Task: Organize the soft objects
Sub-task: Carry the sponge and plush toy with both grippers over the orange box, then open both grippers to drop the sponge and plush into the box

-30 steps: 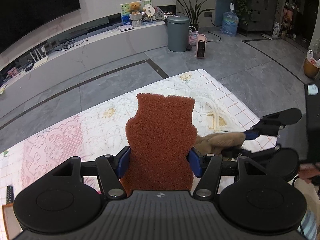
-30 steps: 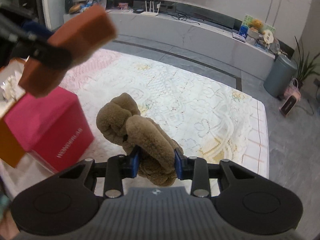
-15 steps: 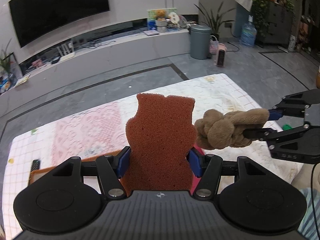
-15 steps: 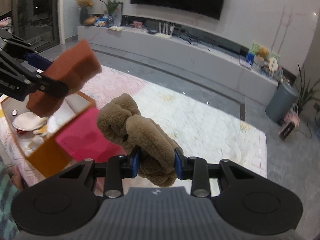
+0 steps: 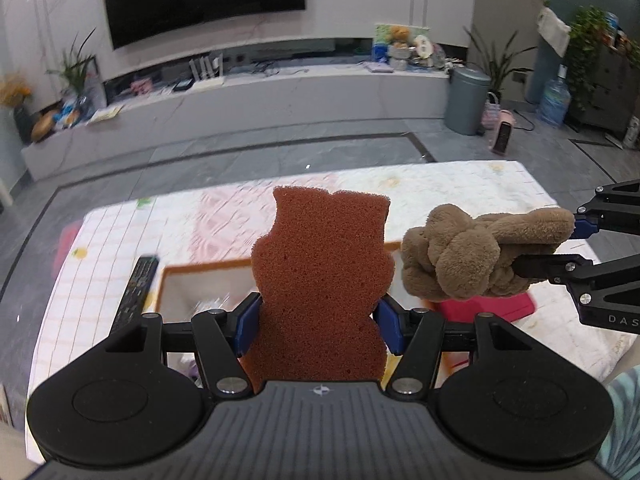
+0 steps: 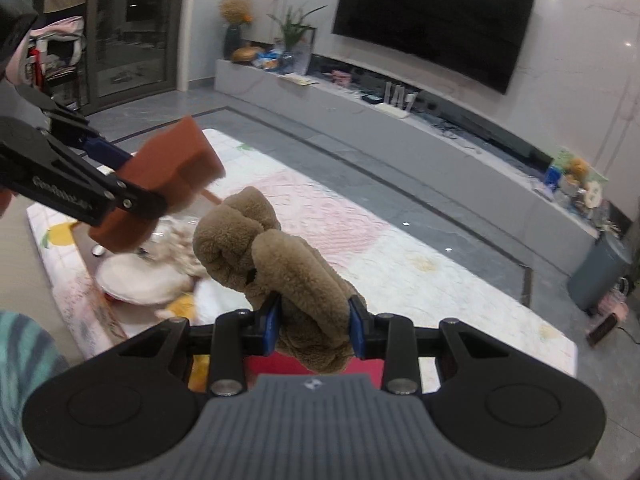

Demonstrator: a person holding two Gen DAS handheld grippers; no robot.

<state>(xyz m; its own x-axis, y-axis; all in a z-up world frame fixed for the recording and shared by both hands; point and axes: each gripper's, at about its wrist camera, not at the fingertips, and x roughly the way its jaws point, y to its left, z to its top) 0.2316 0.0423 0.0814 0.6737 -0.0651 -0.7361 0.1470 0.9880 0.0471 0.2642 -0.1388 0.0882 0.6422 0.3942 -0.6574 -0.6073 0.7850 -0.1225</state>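
Both jaws squeeze soft things above the open orange box (image 5: 200,280): the left gripper (image 5: 318,326) pinches a rust-brown foam sponge (image 5: 320,280), the right gripper (image 6: 316,326) a knotted brown plush toy (image 6: 276,264), which might bump together and miss the box.

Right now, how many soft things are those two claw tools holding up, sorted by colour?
Rust-orange: 1, the sponge, shut in the left gripper.
Brown: 1, the knotted plush toy, shut in the right gripper.
Total: 2 soft things held in the air.
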